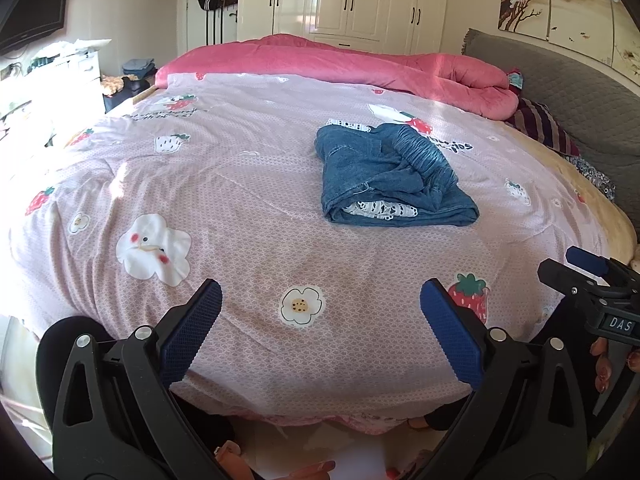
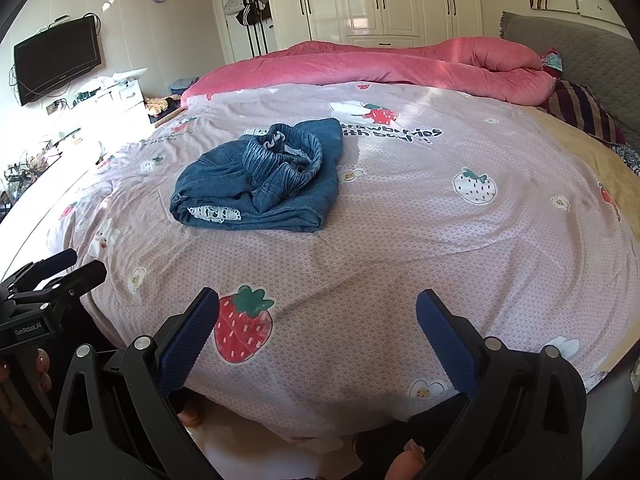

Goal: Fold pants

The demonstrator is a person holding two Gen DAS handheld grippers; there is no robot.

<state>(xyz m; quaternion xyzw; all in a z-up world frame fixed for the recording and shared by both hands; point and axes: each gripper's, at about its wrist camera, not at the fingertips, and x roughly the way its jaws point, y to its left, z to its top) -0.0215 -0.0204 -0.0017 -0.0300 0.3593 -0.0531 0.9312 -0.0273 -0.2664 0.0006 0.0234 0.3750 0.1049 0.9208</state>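
A pair of blue denim pants lies folded into a compact bundle on the pink strawberry-print bedspread, elastic waistband on top and white lace trim showing at the near edge. It also shows in the right wrist view. My left gripper is open and empty, held back over the near edge of the bed, well short of the pants. My right gripper is open and empty, also near the bed's front edge. The right gripper shows at the right of the left wrist view, the left gripper at the left of the right wrist view.
A rolled pink quilt lies along the far side of the bed. A grey headboard and striped pillow are at the right. A wall TV, a cluttered dresser and white wardrobes stand beyond.
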